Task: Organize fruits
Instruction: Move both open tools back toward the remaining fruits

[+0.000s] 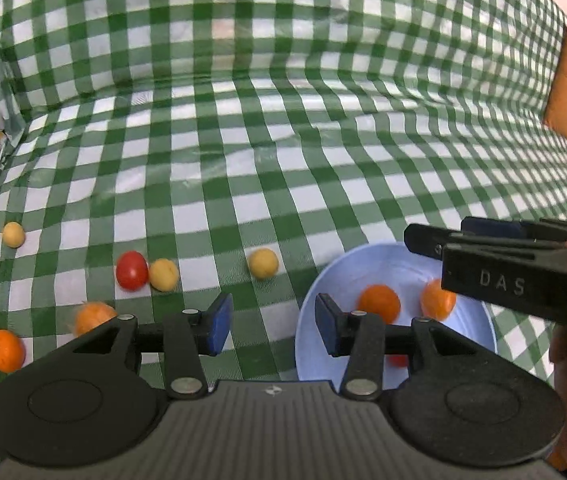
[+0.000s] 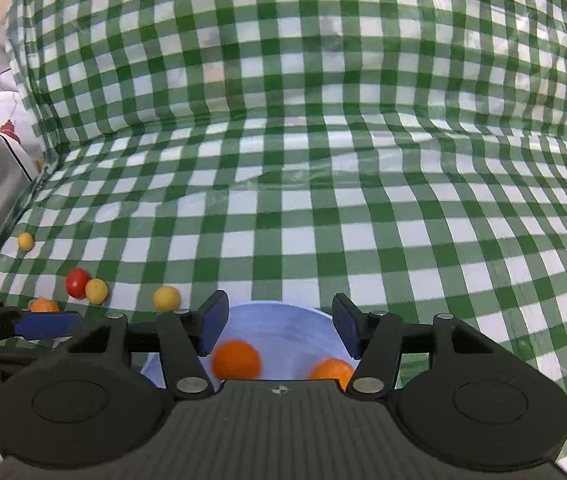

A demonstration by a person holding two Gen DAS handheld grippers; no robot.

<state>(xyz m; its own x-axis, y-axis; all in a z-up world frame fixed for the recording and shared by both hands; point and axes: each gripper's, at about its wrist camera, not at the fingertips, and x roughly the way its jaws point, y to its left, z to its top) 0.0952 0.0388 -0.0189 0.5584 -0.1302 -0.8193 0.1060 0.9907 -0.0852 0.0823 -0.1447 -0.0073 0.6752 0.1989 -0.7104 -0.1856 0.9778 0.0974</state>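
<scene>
Judging progress, I count two oranges (image 1: 378, 303) plus something red in the light-blue bowl (image 1: 363, 258), both claws, left (image 1: 269, 330) and right (image 2: 279, 330), empty and parted. Six fruits wait at nine o'clock on the checked cloth (image 1: 283, 140): a cherry tomato (image 1: 132, 270), three yellow fruits (image 1: 262, 263), two oranges.

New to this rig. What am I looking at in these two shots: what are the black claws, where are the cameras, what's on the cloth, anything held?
No robot: a person holds a two-finger gripper in each hand, each with a fisheye camera looking along its blue-padded fingers. The left gripper fills the left wrist view; the right gripper fills the right wrist view and also enters the left view from the right. Both are open with nothing between the pads. On the green checked cloth sits a light blue bowl with two orange fruits and something red half hidden. Loose on the cloth: three yellow fruits, a red tomato and two more orange fruits.
</scene>
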